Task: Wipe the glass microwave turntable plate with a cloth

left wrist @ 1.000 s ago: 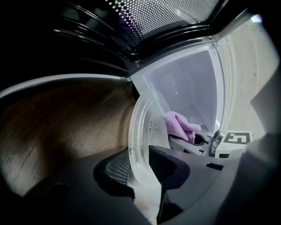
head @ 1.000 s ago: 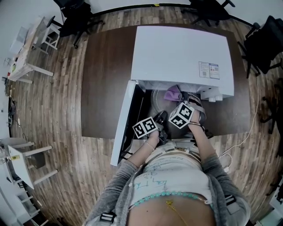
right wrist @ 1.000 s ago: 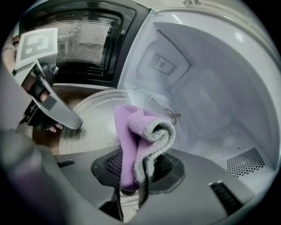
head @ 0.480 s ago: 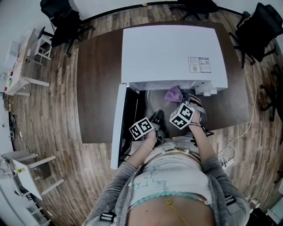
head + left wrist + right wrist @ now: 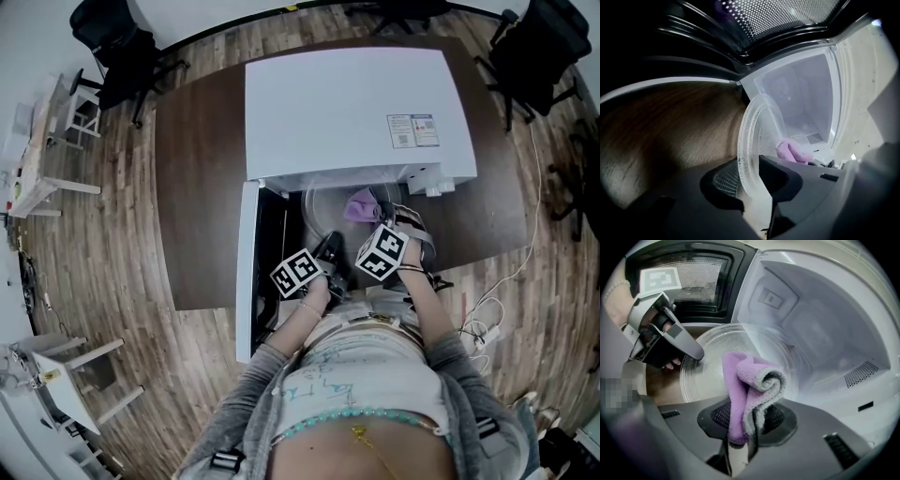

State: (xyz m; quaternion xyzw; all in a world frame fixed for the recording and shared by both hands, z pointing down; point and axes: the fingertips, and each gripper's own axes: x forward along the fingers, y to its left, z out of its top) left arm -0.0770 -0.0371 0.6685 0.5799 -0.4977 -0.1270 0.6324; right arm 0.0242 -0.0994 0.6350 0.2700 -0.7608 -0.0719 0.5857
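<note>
Plate: the clear round glass turntable plate sits at the open mouth of the white microwave oven, its rim in the left gripper.
Left fingers: clamped on the plate's near rim, one on each face.
Right fingers: pressed together on a folded purple microfibre cloth – its free end hangs just over the glass.
Step in hand: likely wiping the plate's upper face.
Doing it well: hold the rim steady, press the cloth flat and sweep in arcs towards the edge; glass held by one rim may slip or tip.
In the way: the open microwave door stands close at the left, the cavity walls close behind.
Around: dark brown desk under the oven – black office chairs well apart.
</note>
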